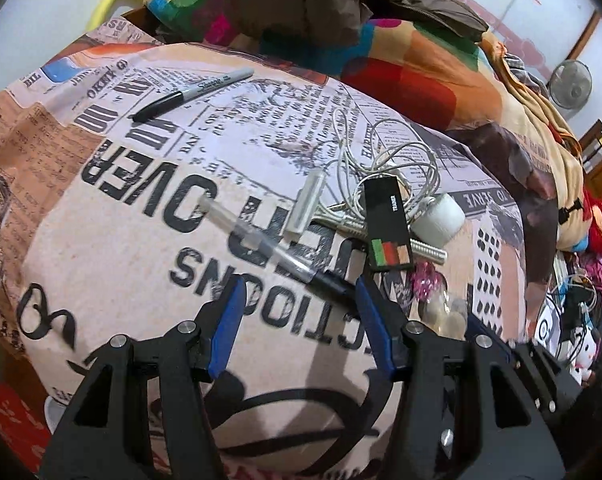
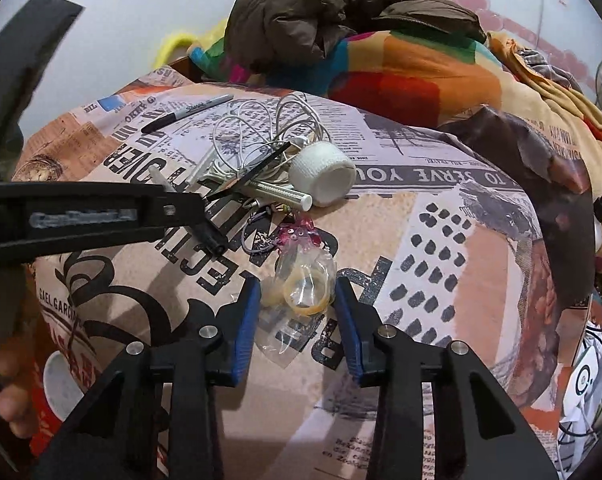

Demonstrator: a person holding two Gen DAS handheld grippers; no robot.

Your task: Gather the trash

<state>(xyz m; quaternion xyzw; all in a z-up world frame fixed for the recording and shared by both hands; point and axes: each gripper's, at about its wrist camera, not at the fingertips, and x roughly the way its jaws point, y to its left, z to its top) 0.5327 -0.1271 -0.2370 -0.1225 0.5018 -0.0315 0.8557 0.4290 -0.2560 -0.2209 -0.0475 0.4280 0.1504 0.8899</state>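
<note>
Your right claw (image 2: 295, 294) is closing around the clear plastic wrapper (image 2: 301, 286) on the bed (image 2: 461, 280), pads not yet squeezing it; pinch next, then lift. The wrapper's long axis runs away from you. Your left claw (image 1: 297, 294) hangs open beside the pen (image 1: 269, 246).

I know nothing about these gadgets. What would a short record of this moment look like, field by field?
Setting: bed covered by a newspaper-print blanket
Right gripper: blue pads on either side of a crumpled clear plastic bag; contact unclear
Left gripper: open, above a clear-barrelled pen with a black cap
Clutter nearby: black Sharpie marker, tangled white cable, white gauze roll, black card with coloured squares
Behind: brown padded jacket on a multicoloured quilt
</note>
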